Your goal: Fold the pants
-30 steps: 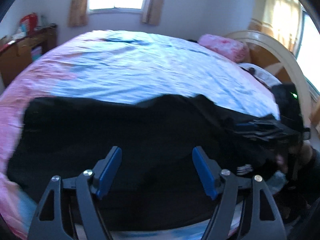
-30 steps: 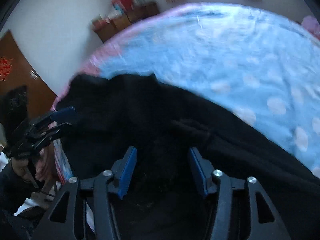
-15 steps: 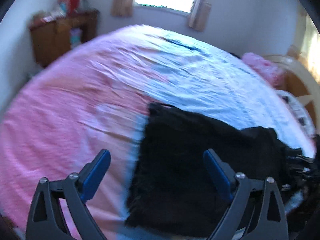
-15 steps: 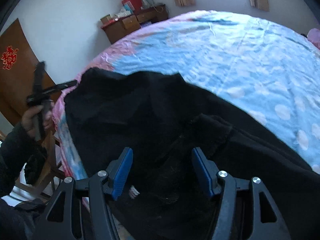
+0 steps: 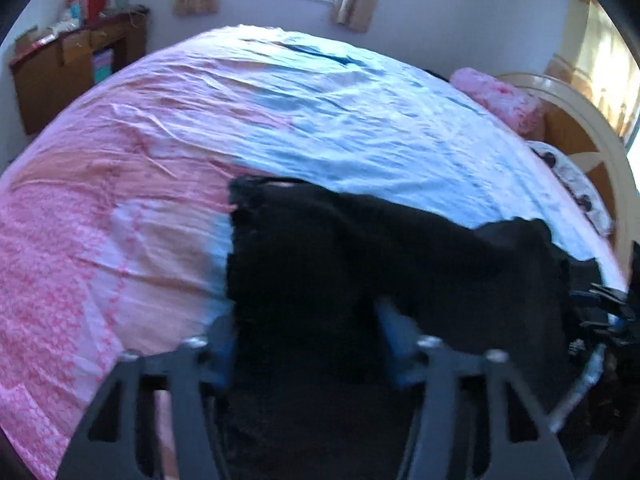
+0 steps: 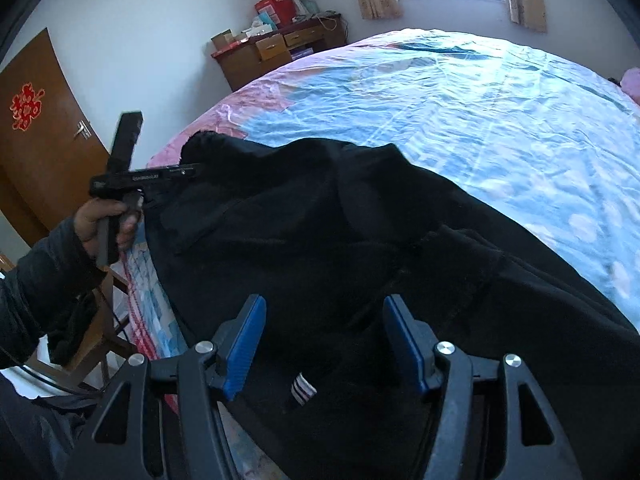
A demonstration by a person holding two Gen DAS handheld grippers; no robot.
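While one pair of black pants [image 6: 360,240] lies rumpled on the bed [image 6: 480,112], I note two grippers: left gripper [image 5: 308,344] just closing around cloth, right gripper [image 6: 324,344] half-wide, empty.

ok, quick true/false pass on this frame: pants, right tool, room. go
1. The pants on the bed are black. True.
2. The right tool is clamped on the fabric. False: its jaws stand apart over the pants and the pads press on nothing.
3. A wooden dresser stands against the far wall, with clutter on top. True.
4. The sheet is plain white. False: it is pink and light blue.
5. The pants hang off a chair. False: they lie spread on the sheet near the bed's edge.
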